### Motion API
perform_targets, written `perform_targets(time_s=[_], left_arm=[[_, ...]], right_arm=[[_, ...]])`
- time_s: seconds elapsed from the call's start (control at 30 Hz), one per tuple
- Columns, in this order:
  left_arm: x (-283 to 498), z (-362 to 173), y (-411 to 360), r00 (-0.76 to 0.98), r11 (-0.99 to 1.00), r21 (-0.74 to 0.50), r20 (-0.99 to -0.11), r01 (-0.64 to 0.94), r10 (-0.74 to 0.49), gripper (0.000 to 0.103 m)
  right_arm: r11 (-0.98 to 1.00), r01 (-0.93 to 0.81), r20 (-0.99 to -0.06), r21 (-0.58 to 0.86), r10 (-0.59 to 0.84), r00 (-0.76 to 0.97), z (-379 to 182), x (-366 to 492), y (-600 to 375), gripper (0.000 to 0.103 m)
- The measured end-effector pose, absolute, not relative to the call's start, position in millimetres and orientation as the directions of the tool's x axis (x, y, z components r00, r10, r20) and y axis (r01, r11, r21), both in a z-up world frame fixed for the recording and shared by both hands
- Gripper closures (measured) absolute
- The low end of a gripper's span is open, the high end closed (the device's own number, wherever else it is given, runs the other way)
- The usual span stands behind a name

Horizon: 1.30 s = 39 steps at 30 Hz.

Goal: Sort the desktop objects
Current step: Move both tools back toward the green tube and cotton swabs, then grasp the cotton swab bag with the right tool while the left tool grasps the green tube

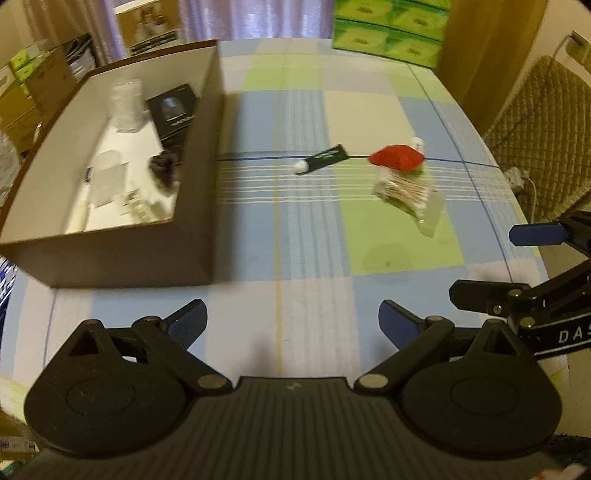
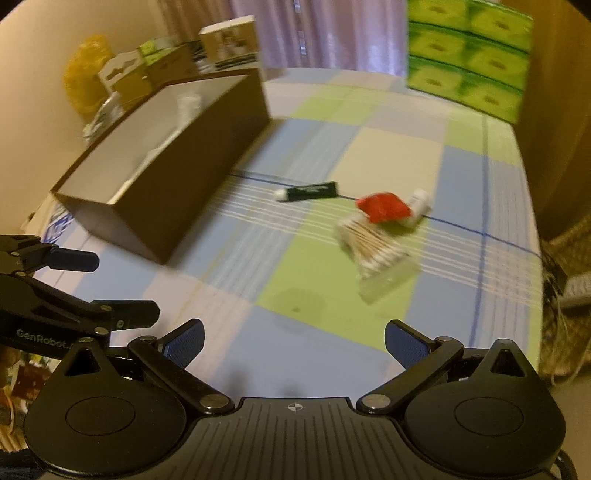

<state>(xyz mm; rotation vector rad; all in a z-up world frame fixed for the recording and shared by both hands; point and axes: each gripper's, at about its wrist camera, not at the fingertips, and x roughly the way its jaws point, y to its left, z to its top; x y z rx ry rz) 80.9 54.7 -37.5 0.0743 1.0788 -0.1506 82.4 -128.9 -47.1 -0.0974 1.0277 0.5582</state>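
Both grippers are hovering over the near edge of the table [image 1: 303,122], which is wearing a checked cloth of blue, green and cream squares. The left gripper [image 1: 291,319] is holding its ribbed blue fingers [image 1: 188,319] spread wide, pinching nothing; the right gripper [image 2: 293,339] is doing the same, with "DAS" showing on its side in the left view, while "GenRobot" is showing on the left one.

A brown cardboard box [image 1: 199,236] with a white inside is sitting by the left edge, holding clear plastic cups [image 1: 127,105], a black carton [image 1: 173,110] and blurred small things.

Toward the middle, a dark tube [image 1: 325,158] with a white cap is lying flat. Just right of it, a red pouch [image 1: 397,157] is resting on a clear bag of cotton swabs [image 1: 406,194], with a white tube [image 2: 419,205] peeking out behind. Green cartons [image 1: 391,29] are stacking up at the far edge.
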Motion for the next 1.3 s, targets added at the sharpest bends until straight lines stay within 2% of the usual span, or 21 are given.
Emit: perform_targets(time_s=[0.5,0.9,1.3], left_arm=[[122,-51,18,0.440,0.962,-0.027,-0.885,0.272,-0.149,0.006],[171,-68,13,0.448,0.948,0.035,-0.887,0.317,-0.117,0.010],[211,-84,7,0.429,0.932,0.059,-0.897,0.358,-0.108,0.011]], right_arm=[[0.910,-0.375,-0.831,0.177,0.342,0.438,-55,106,-160,0.002],[0.904,-0.384,-0.802,0.186,0.365,0.472,-73,142,-160,0.002],[0.894,-0.413,-0.806,0.176,0.372,0.461,-89,176,-149,0.002]])
